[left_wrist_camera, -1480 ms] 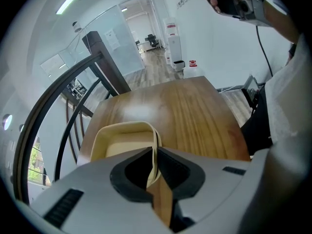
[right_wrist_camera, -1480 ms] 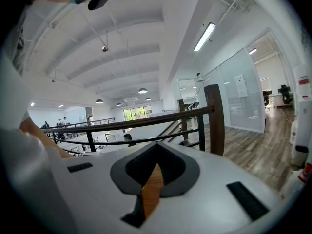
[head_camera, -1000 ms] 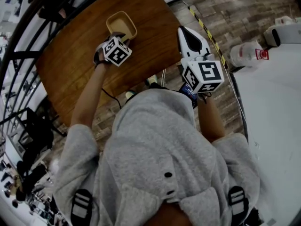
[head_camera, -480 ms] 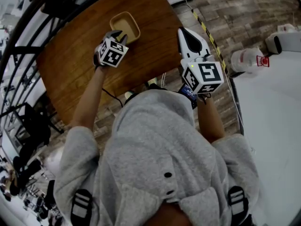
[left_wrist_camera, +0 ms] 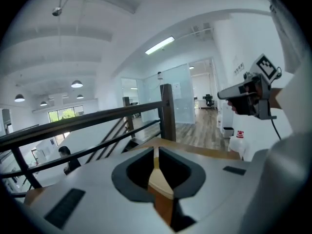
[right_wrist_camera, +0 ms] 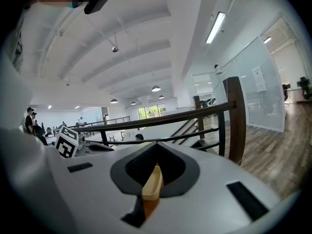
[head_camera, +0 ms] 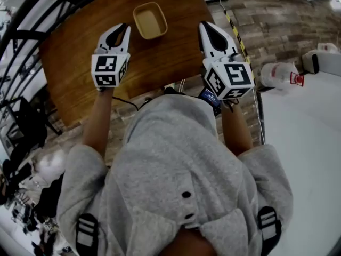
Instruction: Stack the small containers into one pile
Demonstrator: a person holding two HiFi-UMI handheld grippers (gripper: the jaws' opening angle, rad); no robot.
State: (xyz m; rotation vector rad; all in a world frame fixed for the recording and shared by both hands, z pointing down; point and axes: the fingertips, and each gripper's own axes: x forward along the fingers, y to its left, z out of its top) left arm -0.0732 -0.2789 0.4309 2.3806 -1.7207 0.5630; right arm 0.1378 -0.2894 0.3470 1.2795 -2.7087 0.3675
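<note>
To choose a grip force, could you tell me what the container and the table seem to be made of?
Container: probably plastic, matte beige; uniform colour, thin rim, rounded corners, though moulded fibre is possible.
Table: wood or wood-look veneer, warm brown with a slight sheen; streaky grain runs along the top, solid or laminate cannot be told.

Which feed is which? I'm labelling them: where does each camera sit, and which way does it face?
Head view: on the person's head, looking steeply down at the wooden table, container, grey-clad torso, forearms, left gripper and right gripper.
Left gripper view: rides the left gripper, looks along its closing, empty jaws toward a railing; right gripper at right.
Right gripper view: rides the right gripper, looks along its shut jaws toward the railing.
Shared: all three show the container.
</note>
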